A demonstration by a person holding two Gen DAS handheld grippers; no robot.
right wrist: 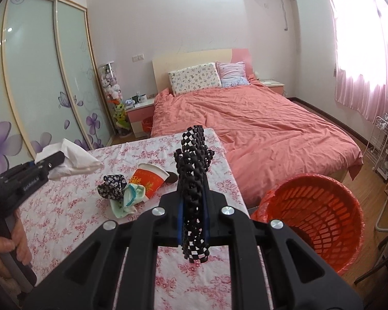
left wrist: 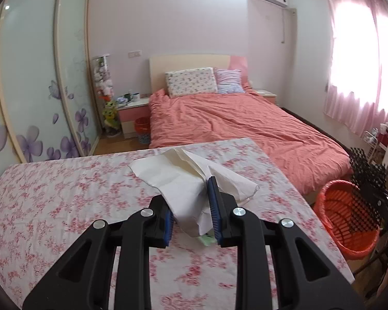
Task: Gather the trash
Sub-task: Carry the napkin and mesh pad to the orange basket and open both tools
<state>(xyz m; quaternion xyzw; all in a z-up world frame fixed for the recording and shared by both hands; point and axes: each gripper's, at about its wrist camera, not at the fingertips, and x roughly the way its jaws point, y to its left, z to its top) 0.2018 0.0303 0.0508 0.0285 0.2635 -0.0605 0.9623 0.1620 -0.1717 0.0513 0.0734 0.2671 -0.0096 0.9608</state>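
My left gripper point(left wrist: 191, 204) is shut on a crumpled white paper tissue point(left wrist: 173, 178), held above the floral-clothed table point(left wrist: 64, 193). The right wrist view shows that tissue point(right wrist: 72, 160) at the left, a hand on the gripper's handle. My right gripper point(right wrist: 194, 206) is shut on a black foam mesh sleeve point(right wrist: 194, 155) that sticks up between its fingers, close to the table's right edge. A red plastic basket point(right wrist: 318, 217) lined with a red bag stands on the floor right of the table. On the table lie a red paper cup point(right wrist: 150, 180), a dark flowered cloth point(right wrist: 111, 186) and a pale green scrap point(right wrist: 129, 199).
Behind the table is a bed with a pink cover point(right wrist: 258, 129). A nightstand point(right wrist: 139, 113) and a second small red basket point(left wrist: 142, 126) sit by its head. Sliding wardrobe doors point(left wrist: 38, 77) line the left. A white wire rack point(right wrist: 380, 142) stands under the curtained window.
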